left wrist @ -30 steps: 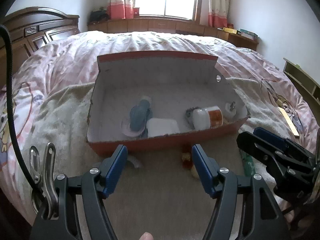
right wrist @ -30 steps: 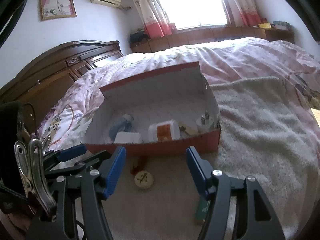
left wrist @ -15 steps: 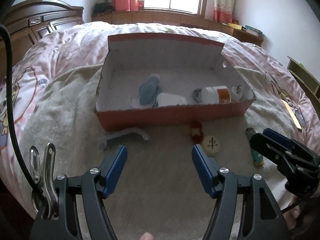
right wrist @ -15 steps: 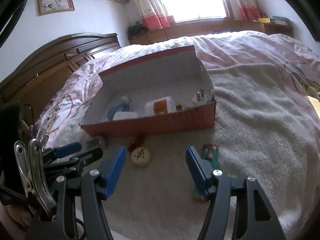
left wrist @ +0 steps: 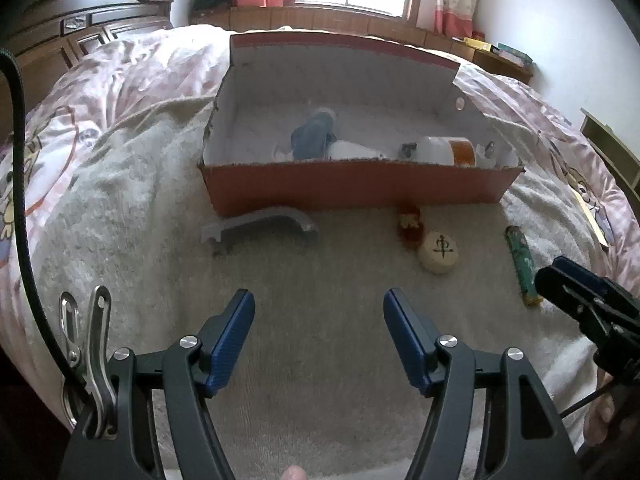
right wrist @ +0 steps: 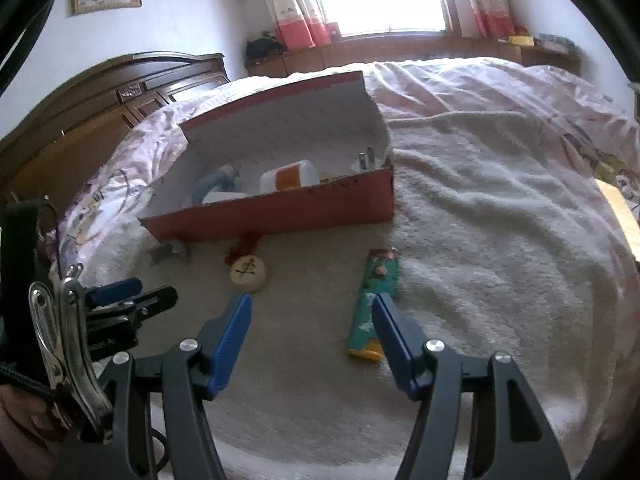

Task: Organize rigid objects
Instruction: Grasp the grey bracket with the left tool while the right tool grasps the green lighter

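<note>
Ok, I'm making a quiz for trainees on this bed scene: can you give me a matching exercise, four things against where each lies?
Things:
1. grey handle
2. round token
3. green tube
4. orange-banded bottle

Places:
A. inside the red box
B. on the towel, near the box's left front corner
C. on the towel, beside the right claw
D. on the towel, beside a small red charm

Pairs: 1-B, 2-D, 3-C, 4-A

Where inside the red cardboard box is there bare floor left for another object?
Free: the left end of the red cardboard box, between its left wall and the blue bottle. Crowded: middle to right end, with the white-and-orange bottle and a white plug.
</note>
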{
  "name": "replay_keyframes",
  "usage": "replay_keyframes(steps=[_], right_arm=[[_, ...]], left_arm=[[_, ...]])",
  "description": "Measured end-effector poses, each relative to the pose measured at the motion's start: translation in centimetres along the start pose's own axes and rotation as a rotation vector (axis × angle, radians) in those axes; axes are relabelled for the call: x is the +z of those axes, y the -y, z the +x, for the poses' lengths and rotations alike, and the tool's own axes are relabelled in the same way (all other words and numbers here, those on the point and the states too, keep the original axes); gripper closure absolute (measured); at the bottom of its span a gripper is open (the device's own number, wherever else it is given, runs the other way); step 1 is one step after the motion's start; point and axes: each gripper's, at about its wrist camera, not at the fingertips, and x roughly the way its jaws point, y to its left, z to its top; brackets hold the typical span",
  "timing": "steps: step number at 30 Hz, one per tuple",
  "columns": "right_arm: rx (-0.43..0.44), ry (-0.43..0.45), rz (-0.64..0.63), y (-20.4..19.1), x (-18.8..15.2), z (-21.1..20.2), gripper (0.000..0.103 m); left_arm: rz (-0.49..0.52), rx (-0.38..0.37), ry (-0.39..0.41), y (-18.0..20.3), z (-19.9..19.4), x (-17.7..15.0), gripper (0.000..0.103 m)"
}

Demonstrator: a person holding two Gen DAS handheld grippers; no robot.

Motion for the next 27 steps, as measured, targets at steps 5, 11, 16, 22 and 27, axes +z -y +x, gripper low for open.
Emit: replay_keyframes(steps=[5,11,16,22,27], right_arm=[[-0.036,-0.013,0.001,1.0,-0.6,0.2,0.037],[-0.046,-0.043,0.018,2.0,-0.7,1.7,0.04],[-0.052,-0.071,0.007,2.1,-0.6,3.2,0.05],[-0.098,-0.068,-0.046,1.4,-0.3,4.0,0.064],[-0.135,-0.063,-0.059,1.5,-0.2,3.9,0.079]], left_arm=[[-0.008,-0.005,-0.017,-0.1,0.5,-0.4,0.035],[-0.002,-0.006,-0.025,0.0,0.9,-0.7,0.035],[0.001,-0.004,-0.025,0.0,1.0,-0.9,0.035],[0.0,-0.008,-0.023,-0.1,0.9,-0.8,0.035],[-0.011,-0.007,0.006,-1.2,0.1,-0.7,0.035]])
